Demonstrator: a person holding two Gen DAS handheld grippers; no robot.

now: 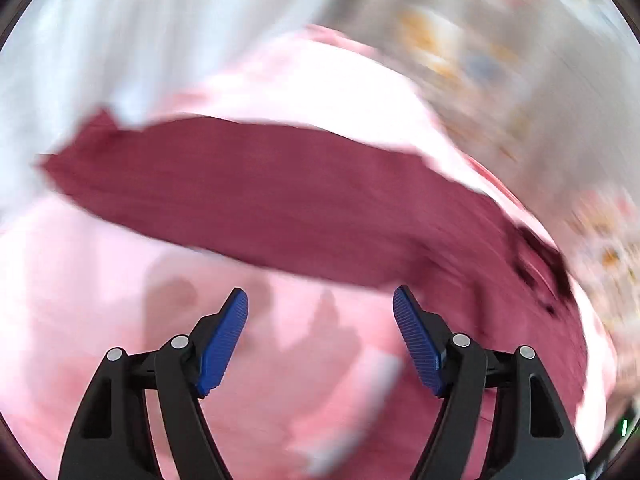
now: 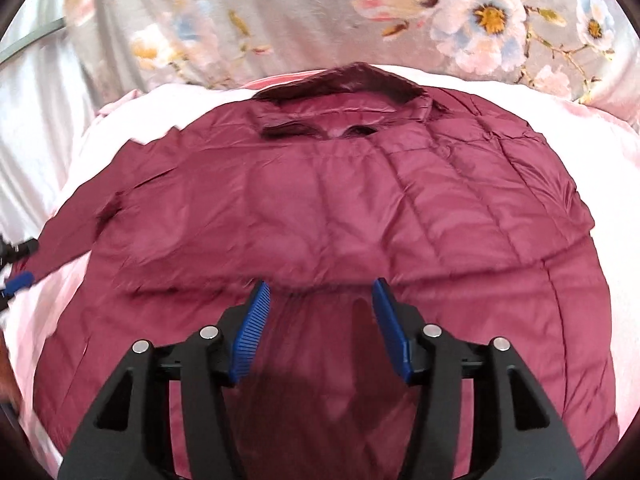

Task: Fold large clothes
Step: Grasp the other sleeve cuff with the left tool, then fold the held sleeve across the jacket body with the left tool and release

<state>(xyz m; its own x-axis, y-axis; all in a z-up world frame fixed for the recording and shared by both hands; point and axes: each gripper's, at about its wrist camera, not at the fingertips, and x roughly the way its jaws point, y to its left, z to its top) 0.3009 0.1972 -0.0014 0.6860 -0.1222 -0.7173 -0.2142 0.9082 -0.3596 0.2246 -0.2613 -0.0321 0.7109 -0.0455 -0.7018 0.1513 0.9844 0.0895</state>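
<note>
A maroon quilted jacket lies spread flat on a pink sheet, collar at the far side. My right gripper is open and empty, just above the jacket's body. In the blurred left wrist view the jacket's sleeve stretches across the middle on the pink sheet. My left gripper is open and empty, over the pink sheet a little short of the sleeve. The left gripper also shows in the right wrist view, at the far left by the sleeve end.
A grey floral bedspread lies beyond the pink sheet, also blurred at upper right in the left wrist view. White cloth lies at the left. The pink sheet surrounds the jacket on all sides.
</note>
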